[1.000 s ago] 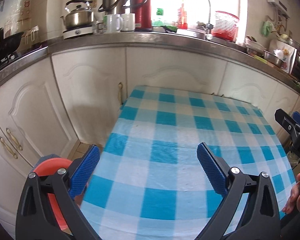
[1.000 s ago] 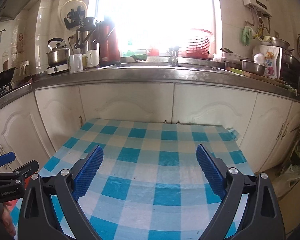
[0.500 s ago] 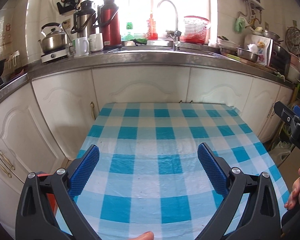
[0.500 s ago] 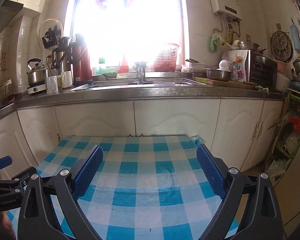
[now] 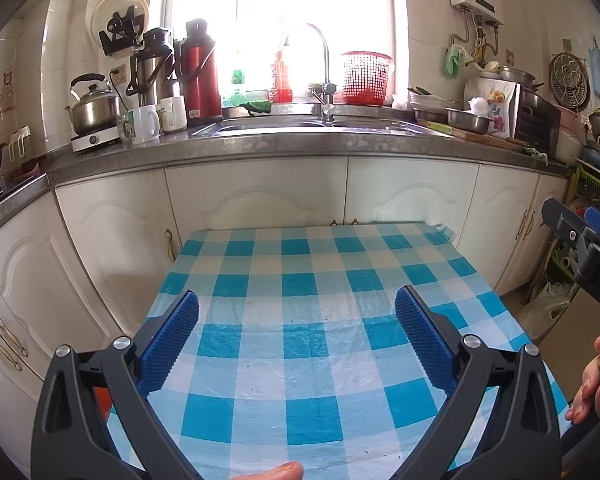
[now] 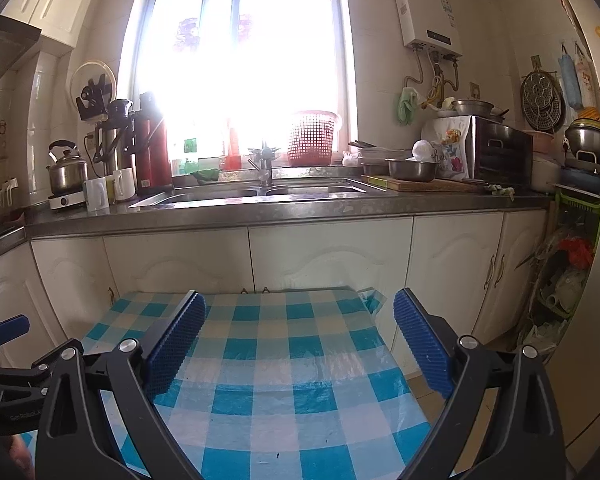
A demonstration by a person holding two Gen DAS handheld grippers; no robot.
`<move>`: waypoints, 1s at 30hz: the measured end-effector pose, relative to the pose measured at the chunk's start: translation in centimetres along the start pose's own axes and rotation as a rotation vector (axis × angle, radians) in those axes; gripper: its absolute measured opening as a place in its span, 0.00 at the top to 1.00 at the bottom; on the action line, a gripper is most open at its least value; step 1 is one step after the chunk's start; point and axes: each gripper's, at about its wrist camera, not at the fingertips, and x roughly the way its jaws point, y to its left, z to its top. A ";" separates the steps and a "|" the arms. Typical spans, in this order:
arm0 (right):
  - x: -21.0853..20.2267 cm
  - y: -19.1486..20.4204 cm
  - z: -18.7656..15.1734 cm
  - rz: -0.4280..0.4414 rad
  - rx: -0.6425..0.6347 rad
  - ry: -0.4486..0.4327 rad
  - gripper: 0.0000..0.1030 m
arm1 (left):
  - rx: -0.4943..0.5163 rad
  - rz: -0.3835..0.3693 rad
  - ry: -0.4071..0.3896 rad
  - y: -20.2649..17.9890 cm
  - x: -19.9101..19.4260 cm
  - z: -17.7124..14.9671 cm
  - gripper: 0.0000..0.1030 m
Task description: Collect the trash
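Note:
A table under a blue-and-white checked cloth [image 5: 300, 320] fills the lower part of both views, and I see no trash on it. My left gripper [image 5: 298, 316] hangs open above the cloth with nothing between its blue pads. My right gripper [image 6: 300, 320] is also open and holds nothing, raised higher and aimed toward the counter. The right gripper [image 5: 584, 236] shows at the right edge of the left wrist view, held by a hand [image 5: 592, 392]. A small part of a red object [image 5: 102, 398] peeks out beside the left finger, below the table's left edge.
White cabinets [image 6: 328, 264] and a steel counter with a sink [image 6: 260, 192] stand just behind the table. Kettle [image 5: 94, 106], flasks [image 5: 200, 76], mugs and a red basket [image 5: 366, 78] sit on the counter. Bags and clutter [image 6: 560, 288] fill a rack at the right.
Both grippers have tilted upward and swung right, so the window and counter now fill more of each view. The red object at lower left has mostly dropped out of sight. Both grippers stayed open.

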 end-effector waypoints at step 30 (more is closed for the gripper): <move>-5.0 1.5 2.2 -0.001 -0.022 -0.083 0.06 | -0.026 -0.016 -0.092 -0.2 -4.6 1.3 0.04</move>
